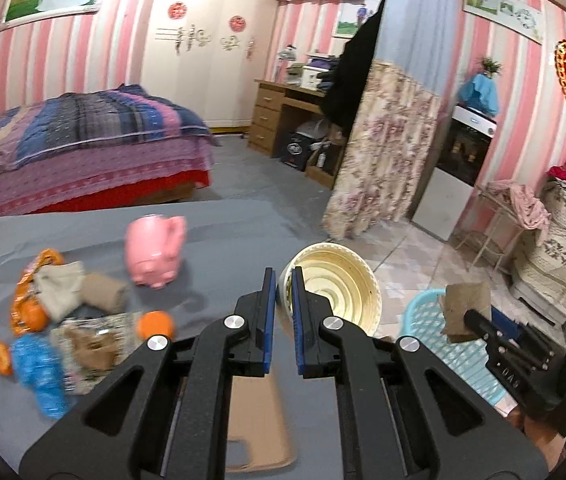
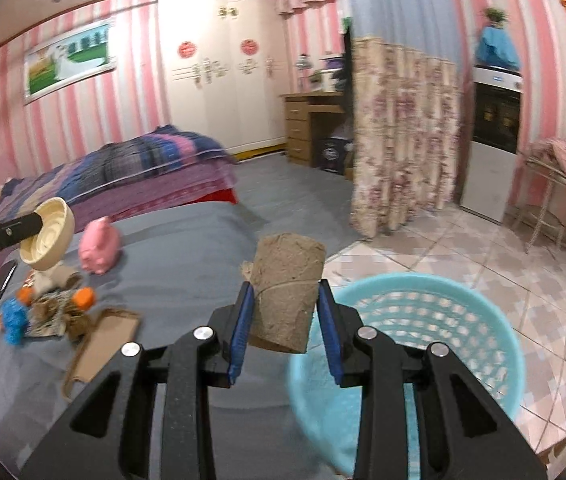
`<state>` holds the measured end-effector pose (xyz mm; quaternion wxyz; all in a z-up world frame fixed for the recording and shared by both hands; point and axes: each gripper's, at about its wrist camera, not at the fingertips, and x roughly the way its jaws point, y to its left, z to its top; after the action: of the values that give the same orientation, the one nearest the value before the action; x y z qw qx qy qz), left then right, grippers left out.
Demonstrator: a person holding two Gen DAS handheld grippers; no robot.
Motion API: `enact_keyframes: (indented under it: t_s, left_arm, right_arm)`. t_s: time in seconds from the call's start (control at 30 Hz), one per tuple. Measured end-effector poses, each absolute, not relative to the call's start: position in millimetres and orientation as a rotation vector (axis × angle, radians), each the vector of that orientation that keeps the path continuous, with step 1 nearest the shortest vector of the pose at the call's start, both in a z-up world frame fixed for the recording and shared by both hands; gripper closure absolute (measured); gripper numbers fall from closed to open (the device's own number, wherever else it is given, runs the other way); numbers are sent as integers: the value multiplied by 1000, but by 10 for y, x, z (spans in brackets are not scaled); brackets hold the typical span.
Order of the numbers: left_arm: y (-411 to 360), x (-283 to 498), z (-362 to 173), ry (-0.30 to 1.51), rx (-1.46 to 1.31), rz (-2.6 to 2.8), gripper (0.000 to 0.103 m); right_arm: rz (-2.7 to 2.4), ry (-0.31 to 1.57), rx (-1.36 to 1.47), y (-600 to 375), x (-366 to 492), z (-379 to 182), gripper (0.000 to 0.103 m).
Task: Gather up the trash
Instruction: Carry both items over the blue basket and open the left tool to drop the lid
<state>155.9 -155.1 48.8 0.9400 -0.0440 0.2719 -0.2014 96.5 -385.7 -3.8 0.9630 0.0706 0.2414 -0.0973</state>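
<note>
Left gripper [image 1: 283, 276] jaws pinching bowl [image 1: 335, 284] rim, right gripper [image 2: 285, 292] clamping cardboard tube [image 2: 285, 296]

Left gripper [image 1: 283, 280]: jaws pinched on the rim of a cream bowl [image 1: 335, 284]
Right of it: right gripper [image 1: 467, 316] holding a cardboard tube [image 1: 467, 304] over a turquoise basket [image 1: 423, 308]
Left of it: pink piggy bank [image 1: 157, 256], trash pile [image 1: 67, 320] on grey table [image 1: 223, 232]
</note>
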Motion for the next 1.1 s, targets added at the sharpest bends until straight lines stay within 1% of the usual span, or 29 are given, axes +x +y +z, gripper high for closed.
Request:
enact_keyframes:
  t_s: [0.2, 0.33, 0.4, 0.57, 0.7, 0.87, 1.1]
  left_arm:
    - [-2024, 1571, 394, 573, -100, -483, 96]
    - [-2236, 1572, 140, 607, -83, -513, 96]
    - [-2350, 1653, -41, 660, -91, -519, 96]
    - [-2648, 1683, -281, 695, -13, -528, 96]
    - [-2866, 1698, -442, 747, -39, -581, 96]
    - [-3131, 1651, -539, 734, 5, -608, 96]
    - [-3440, 1553, -654, 740, 53, -650, 96]
  right_arm:
    - [-310, 479, 169, -4317, 779, -52, 70]
    - [-387, 491, 171, -4565, 695, -114, 70]
    - [-417, 499, 172, -4647, 660, -144, 70]
    - [-464, 504, 200, -4803, 583, -216, 70]
    - [-481, 526, 216, -4863, 575, -339, 70]
    - [-502, 553, 247, -4988, 535, -526, 70]
    - [-577, 542, 285, -5241, 516, -728, 70]
